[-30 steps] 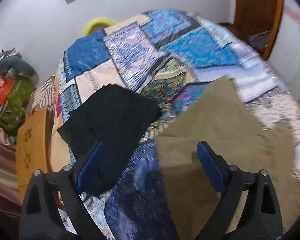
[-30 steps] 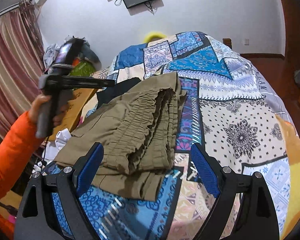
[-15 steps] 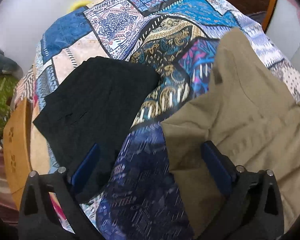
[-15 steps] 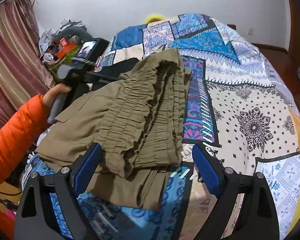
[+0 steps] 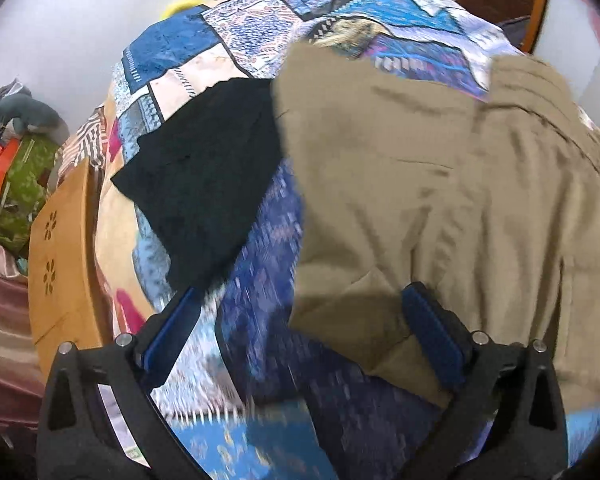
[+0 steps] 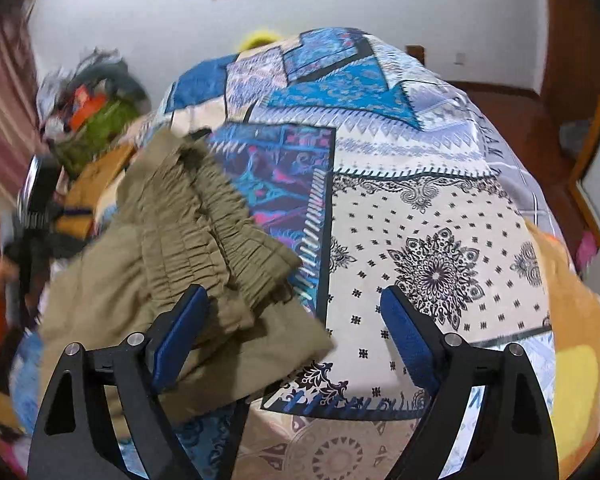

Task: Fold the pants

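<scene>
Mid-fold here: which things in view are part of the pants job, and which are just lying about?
Part of the job:
- khaki pants, on the bed
- left claw, open
- right claw, open
- patchwork bedspread, the work surface

Just lying about:
- black folded garment
- wooden board beside the bed
- cluttered pile with green bag
</scene>
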Motion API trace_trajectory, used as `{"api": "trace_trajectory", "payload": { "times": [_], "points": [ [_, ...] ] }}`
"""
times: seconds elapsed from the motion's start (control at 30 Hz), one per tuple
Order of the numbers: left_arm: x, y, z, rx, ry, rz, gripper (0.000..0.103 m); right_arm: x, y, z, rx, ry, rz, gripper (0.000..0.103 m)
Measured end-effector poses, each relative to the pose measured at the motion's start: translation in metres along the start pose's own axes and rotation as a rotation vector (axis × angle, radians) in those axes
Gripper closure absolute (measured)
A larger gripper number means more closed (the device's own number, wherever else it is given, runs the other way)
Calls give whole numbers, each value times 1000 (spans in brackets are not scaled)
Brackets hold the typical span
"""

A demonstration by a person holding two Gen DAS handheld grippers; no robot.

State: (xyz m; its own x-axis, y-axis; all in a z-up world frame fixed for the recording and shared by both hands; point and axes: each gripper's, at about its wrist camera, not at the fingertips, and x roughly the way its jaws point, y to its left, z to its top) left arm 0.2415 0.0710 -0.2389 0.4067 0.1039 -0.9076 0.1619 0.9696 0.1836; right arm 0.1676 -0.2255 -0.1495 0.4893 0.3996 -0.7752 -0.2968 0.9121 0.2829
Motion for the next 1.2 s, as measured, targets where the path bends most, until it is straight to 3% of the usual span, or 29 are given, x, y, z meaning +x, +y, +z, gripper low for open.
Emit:
{"api": "trace_trajectory", "payload": {
  "times": [0.2,0.37,0.5,0.7,0.93,1.0,1.2],
  "points": [
    [-26,-10,-28,-54,-16,-88,7,-23,25,-10,-57,-48,20,17],
    [-47,-30,-38,-33,-57,-95,28,-15,34,-19,-73,-10,28,17],
    [-52,-30,-41,1,-80,-50,29,-11,31,-26,-22,6,62,17],
    [-42,3,-56,-102,-49,-53,29,-9,27,-38,-1,28,61,17],
    [-35,28,-75,-138,-6,1,30,-12,28,-38,-9,22,45,17],
    [-38,36,-75,-154,-20,14,30,-15,26,-37,-11,21,22,17],
    [-65,46,-55,-180,-121,-38,28,-27,12,-29,9,-7,-35,17]
  ]
}}
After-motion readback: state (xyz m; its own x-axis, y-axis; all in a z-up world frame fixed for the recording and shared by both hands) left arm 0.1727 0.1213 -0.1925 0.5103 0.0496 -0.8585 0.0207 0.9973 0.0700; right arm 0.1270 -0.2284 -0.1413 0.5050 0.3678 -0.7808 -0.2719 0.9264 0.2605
